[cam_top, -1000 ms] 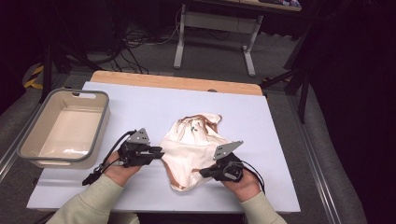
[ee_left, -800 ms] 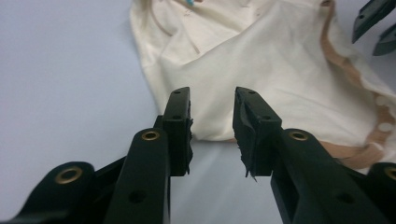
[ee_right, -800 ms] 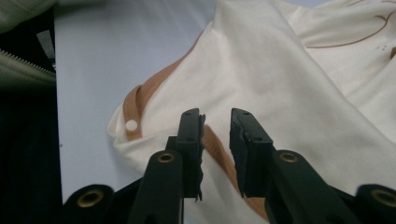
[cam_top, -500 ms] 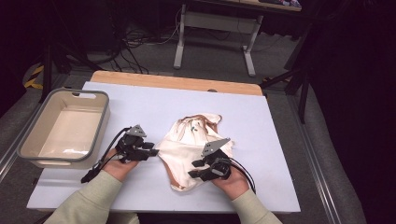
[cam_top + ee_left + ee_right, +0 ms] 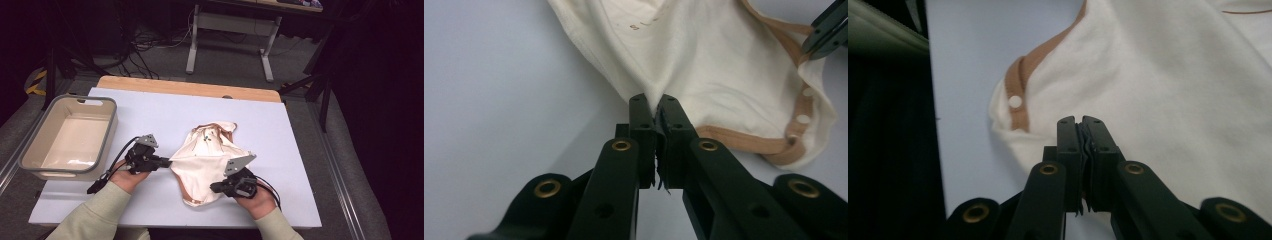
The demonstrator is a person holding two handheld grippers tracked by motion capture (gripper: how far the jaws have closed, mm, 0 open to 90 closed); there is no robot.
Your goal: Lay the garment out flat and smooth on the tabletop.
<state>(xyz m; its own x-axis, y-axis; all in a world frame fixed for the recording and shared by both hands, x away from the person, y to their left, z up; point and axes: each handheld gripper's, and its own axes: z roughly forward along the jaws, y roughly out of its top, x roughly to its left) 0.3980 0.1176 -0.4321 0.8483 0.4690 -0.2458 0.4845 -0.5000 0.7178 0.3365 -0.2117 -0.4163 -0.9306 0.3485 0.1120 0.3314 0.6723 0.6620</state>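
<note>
A cream baby garment (image 5: 210, 155) with tan trim lies crumpled at the middle of the white table (image 5: 150, 110). My left gripper (image 5: 167, 162) holds its left corner. In the left gripper view the jaws (image 5: 656, 107) have just closed, and the cloth (image 5: 724, 65) is pinched between them with creases running into the tips. My right gripper (image 5: 214, 189) sits at the garment's lower right. Its jaws (image 5: 1080, 125) have also just closed, on the cloth (image 5: 1173, 75) beside a tan hem with a white snap (image 5: 1015, 102). The right gripper's tips (image 5: 826, 30) also reach into the left gripper view.
A grey-rimmed beige bin (image 5: 30, 155) stands empty at the table's left edge, close to my left hand. A wooden strip (image 5: 190, 87) runs along the far edge. Beyond it are a dark floor, cables and desk legs (image 5: 192, 47).
Both sets of jaws opened and then shut again on the garment. The right gripper shifted left to the garment's lower edge. The cloth's left corner is now drawn out toward the left gripper.
</note>
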